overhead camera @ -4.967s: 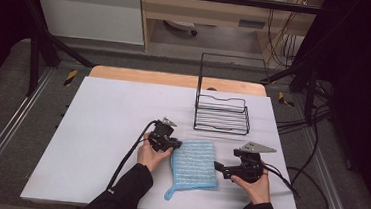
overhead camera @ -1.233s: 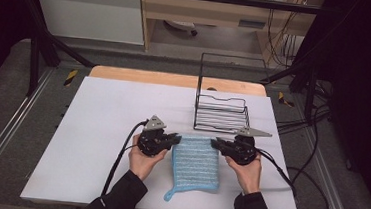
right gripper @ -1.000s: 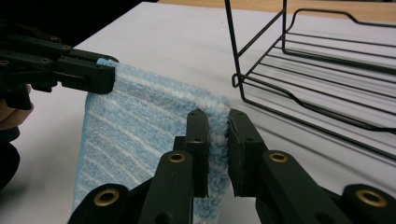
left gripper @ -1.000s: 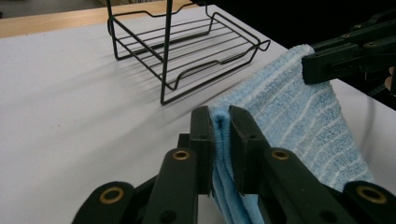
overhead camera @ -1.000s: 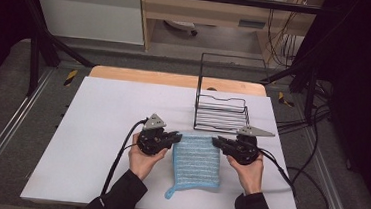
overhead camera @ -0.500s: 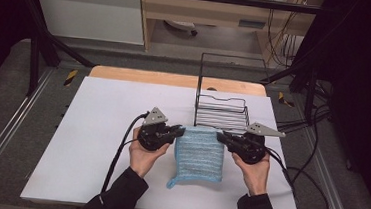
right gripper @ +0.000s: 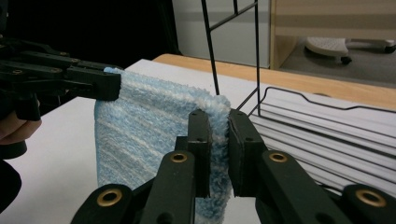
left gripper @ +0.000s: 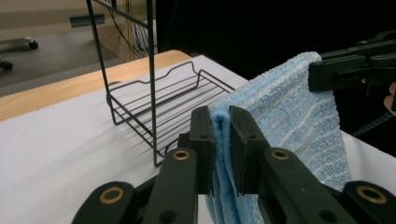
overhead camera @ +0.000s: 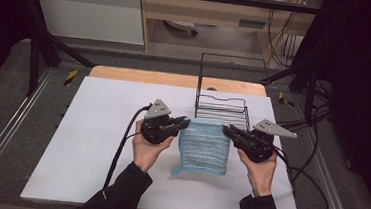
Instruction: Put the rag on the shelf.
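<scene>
The bench (overhead camera: 95, 142) carries a white top sheet over a wooden board, and a strip of that wood shows along its far edge. A black wire rack (overhead camera: 222, 106) stands on the far right part of the white surface, with tall upright wires rising from a low tray of parallel bars. Grey floor with metal rails (overhead camera: 0, 135) flanks the bench on both sides. Beyond the far edge stand a white cabinet front (overhead camera: 88, 6) and a wooden shelf unit (overhead camera: 216, 9). Black cables (overhead camera: 301, 174) trail off the right side of the bench.

The blue towel (overhead camera: 204, 146) hangs as a folded, striped sheet between the two hands, just in front of the rack. Its upper edge is raised off the surface. Whether its lower edge and a small loop at the lower left corner touch the white top cannot be told.

The left tongs (overhead camera: 184, 124) are clamped on the upper left corner of the towel; in the left gripper view the jaws press a folded edge of cloth (left gripper: 222, 140) between them. The right tongs (overhead camera: 227, 131) are clamped on the upper right corner; in the right gripper view the cloth (right gripper: 219, 135) fills the narrow gap between the jaws. Each tongs unit points inward toward the other, with the towel's top edge stretched between them.
</scene>
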Motion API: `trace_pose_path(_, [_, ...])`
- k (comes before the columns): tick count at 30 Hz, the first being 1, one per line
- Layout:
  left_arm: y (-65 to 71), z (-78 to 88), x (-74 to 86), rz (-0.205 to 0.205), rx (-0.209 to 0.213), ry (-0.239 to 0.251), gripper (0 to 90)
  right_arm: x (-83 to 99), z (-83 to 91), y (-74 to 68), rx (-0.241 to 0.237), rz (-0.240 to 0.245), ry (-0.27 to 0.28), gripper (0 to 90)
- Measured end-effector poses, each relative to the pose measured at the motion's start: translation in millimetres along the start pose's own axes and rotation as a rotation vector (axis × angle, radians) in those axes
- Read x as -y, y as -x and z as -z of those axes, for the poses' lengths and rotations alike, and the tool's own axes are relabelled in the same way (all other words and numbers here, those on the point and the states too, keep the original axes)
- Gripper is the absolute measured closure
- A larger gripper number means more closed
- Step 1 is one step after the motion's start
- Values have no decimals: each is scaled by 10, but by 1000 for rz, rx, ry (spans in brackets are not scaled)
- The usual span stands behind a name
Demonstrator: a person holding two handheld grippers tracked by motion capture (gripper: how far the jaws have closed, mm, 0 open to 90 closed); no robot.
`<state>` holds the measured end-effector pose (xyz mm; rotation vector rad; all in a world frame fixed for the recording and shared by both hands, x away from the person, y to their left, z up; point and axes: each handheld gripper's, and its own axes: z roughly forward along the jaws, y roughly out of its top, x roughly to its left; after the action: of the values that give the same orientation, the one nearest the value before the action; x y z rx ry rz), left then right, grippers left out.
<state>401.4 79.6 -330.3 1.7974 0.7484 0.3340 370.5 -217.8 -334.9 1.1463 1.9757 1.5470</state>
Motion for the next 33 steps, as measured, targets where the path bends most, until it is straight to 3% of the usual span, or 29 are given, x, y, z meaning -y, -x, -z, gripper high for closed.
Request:
trace_pose_path(24, [96, 36, -576, -51, -2, 124, 804, -482, 271, -82, 90, 80, 161, 815])
trace_pose_path(33, [138, 56, -809, -72, -9, 182, 805, -651, 336, -82, 111, 86, 223, 816])
